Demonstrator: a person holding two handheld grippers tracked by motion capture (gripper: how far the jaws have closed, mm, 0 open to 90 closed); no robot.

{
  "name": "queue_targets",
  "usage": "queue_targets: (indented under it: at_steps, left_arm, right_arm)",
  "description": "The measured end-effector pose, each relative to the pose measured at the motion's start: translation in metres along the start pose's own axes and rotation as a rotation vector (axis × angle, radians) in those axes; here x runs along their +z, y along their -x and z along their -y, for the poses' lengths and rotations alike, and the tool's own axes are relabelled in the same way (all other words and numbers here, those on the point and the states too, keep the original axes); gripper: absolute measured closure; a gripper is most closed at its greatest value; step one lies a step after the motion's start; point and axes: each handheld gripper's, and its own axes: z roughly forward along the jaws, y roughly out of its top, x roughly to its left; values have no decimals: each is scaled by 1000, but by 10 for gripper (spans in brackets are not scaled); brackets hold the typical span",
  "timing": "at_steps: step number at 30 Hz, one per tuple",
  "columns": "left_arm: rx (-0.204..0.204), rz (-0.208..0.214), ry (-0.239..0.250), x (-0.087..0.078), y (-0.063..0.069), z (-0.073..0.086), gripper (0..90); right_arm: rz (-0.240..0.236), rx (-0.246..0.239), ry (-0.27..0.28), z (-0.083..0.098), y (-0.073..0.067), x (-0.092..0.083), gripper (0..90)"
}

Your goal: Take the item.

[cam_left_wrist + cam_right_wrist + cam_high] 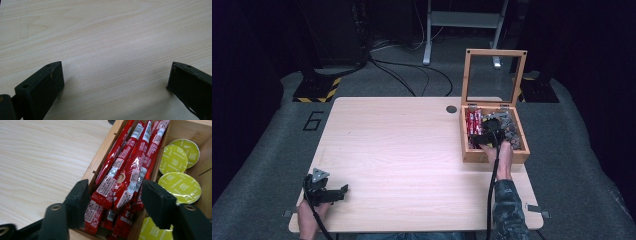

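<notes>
High view: pale wooden surface point(402, 150), bare across the middle; wooden box point(472, 155) set at the right edge, glazed lid point(494, 77) stood open and upright behind it. Left hand-held gripper point(343, 190) parked low at the near left corner, held by left hand point(309, 215), well apart from the box. Right hand-held gripper point(484, 134) reached down into the box, right hand point(504, 155) and patterned sleeve point(509, 205) trailing behind. Left gripper view: jaws spread wide, nothing between them, plain wood grain beneath. Right gripper view: red stick sachets point(125, 177) packed lengthwise in the box's left compartment, against the wall nearest the open surface; green-lidded capsules point(180, 185) in the neighbouring compartment beyond a thin divider point(157, 162). Jaws parted and straddling the near ends of the sachets, several sachets between them; whether either pad was touching could not be told, and no sachet appeared clamped. Handling, as judged: sachets light, slim, soft-bodied, glossy film likely slippery and prone to buckle; several overlapped, hence risk of lifting more than one. Best hold judged across the width of a single topmost sachet, near its end or at mid-length, with a firm, narrow pinch. Capsules judged rigid, with foil tops easily dented.
</notes>
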Motion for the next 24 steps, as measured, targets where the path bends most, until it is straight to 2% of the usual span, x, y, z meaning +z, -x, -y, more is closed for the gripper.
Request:
queue_targets:
  at_steps: [10, 15, 24]
  left_arm:
    - [-1, -1, -2, 0, 0, 0, 4]
    - [-5, -1, -1, 0, 0, 0, 4]
    - [-6, 0, -1, 0, 0, 0, 4]
  right_arm:
    - [35, 31, -27, 0, 3, 16, 560]
    - [40, 37, -23, 0, 6, 18, 600]
    - [51, 79, -40, 0, 6, 25, 633]
